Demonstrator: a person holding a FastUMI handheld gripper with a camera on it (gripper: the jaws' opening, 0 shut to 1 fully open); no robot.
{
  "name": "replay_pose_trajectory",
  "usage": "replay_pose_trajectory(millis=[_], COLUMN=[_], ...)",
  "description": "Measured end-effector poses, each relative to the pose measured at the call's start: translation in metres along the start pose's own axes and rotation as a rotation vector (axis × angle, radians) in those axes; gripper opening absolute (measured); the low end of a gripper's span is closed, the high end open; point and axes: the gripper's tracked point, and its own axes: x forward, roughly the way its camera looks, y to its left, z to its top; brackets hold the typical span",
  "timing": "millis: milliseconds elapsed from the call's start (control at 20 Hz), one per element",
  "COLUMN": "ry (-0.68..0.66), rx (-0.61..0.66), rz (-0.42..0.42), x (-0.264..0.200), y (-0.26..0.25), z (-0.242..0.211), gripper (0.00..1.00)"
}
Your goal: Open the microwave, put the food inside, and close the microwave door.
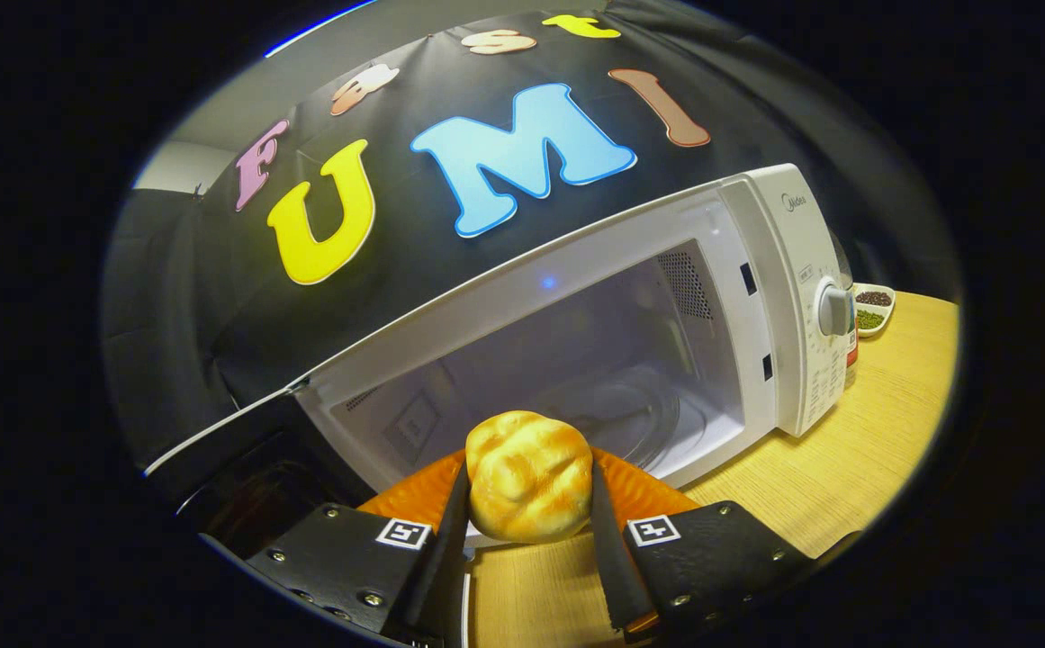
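A golden bread roll (528, 475) sits between my two black fingers (448, 549), and both press on its sides. My gripper (527, 504) holds it above the wooden table, just in front of the microwave's open mouth. The white microwave (761, 270) stands on the table with its dark door (243, 468) swung open to the left. Inside the cavity a glass turntable (617, 409) shows beyond the roll. An orange plate (639, 490) lies under and behind the roll, partly hidden by it and by my fingers.
The control panel with a round knob (834, 310) is on the microwave's right side. A white divided dish (873, 308) with dark and green contents stands behind it on the wooden table (846, 468).
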Motion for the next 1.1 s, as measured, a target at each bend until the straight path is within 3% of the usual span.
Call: replay_pose_trajectory(millis=[500,800,1000,1100], ry=[-0.013,0.01,-0.019,-0.046], rx=[-0.005,0.011,-0.041,-0.049], rz=[-0.09,-0.117,-0.139,-0.133], x=[0.06,0.075,0.067,0.066], y=[-0.027,-0.04,-0.042,-0.042], z=[-0.018,-0.025,-0.011,0.001], gripper=[0.65,0.77,0.95,0.97])
